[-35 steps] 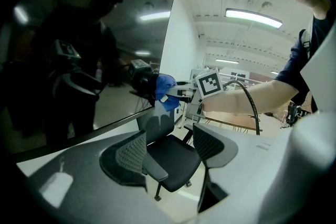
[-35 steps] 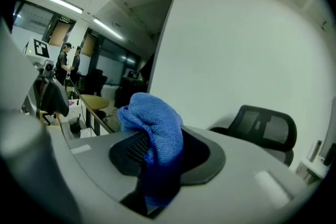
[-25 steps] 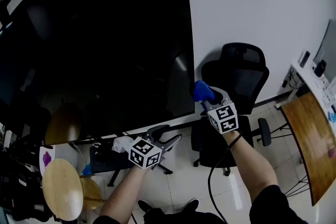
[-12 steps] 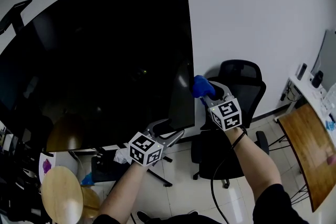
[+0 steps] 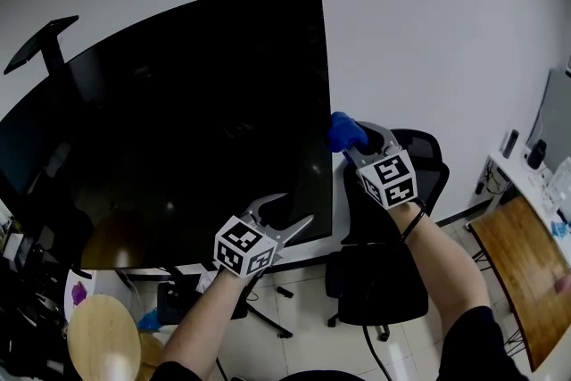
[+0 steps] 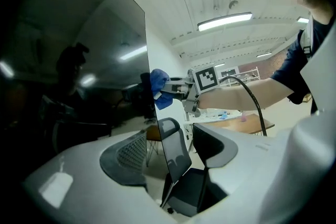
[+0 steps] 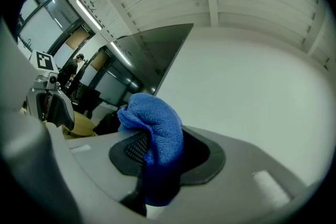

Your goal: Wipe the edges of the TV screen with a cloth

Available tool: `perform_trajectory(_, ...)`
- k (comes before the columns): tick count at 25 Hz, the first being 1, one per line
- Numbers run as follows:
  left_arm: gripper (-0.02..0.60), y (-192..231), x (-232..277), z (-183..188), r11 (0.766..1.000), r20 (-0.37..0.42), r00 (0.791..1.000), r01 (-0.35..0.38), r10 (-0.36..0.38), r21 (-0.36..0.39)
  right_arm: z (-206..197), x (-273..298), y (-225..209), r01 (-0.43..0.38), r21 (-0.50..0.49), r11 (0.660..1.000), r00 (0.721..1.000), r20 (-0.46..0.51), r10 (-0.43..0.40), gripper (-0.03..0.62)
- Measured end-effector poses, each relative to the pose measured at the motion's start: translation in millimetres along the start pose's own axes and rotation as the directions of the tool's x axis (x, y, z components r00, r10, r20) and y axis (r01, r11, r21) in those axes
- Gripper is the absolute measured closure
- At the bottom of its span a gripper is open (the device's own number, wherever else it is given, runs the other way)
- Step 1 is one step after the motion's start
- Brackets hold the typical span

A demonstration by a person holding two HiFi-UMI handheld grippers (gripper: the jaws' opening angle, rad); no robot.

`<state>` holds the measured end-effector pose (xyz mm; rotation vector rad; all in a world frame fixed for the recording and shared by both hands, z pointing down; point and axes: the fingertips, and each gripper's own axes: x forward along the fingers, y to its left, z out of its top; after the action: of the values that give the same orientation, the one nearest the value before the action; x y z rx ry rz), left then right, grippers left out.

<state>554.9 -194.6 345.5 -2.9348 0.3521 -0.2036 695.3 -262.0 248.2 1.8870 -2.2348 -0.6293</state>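
At the right-hand edge of the TV screen, my right gripper, jaws clamped on the blue cloth, pressed it about mid-height, the edge running vertically above and below, while my left gripper stood open, holding nothing, near the lower corner.

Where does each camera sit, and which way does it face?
Head view: on the person's head, looking down at the TV screen; forearms, left gripper and right gripper show.
Left gripper view: on the left gripper, looking between its open jaws along the screen's right edge toward the right gripper.
Right gripper view: on the right gripper, looking over its clamped blue cloth toward the screen's top corner.
Shared: all show screen and cloth.
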Motion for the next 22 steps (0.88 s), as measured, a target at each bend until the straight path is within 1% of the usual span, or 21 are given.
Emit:
perform_trajectory(6, 0.314, 0, -8, 36, 0.998, 0.035, 0.999, -0.008, 0.005, 0.066, 65, 7, -28, 0.038, -0.05, 0.998, 0.997, 0.074, -0.035, 0.455)
perform_trajectory(13, 0.316, 2, -19, 67, 0.994, 0.07, 0.997, -0.026, 0.018, 0.109, 131, 14, -55, 0.09, -0.075, 0.993, 0.985, 0.151, -0.077, 0.454)
perform_trajectory(19, 0.314, 2, -28, 81, 0.991, 0.089, 0.996, -0.037, 0.026, 0.128, 152, 11, -67, 0.124, -0.07, 0.99, 0.978, 0.179, -0.11, 0.454)
perform_trajectory(22, 0.316, 3, -33, 84, 0.991, 0.1, 0.994, -0.046, 0.034, 0.129, 158, 0, -72, 0.142, -0.045, 0.989, 0.97, 0.207, -0.13, 0.454)
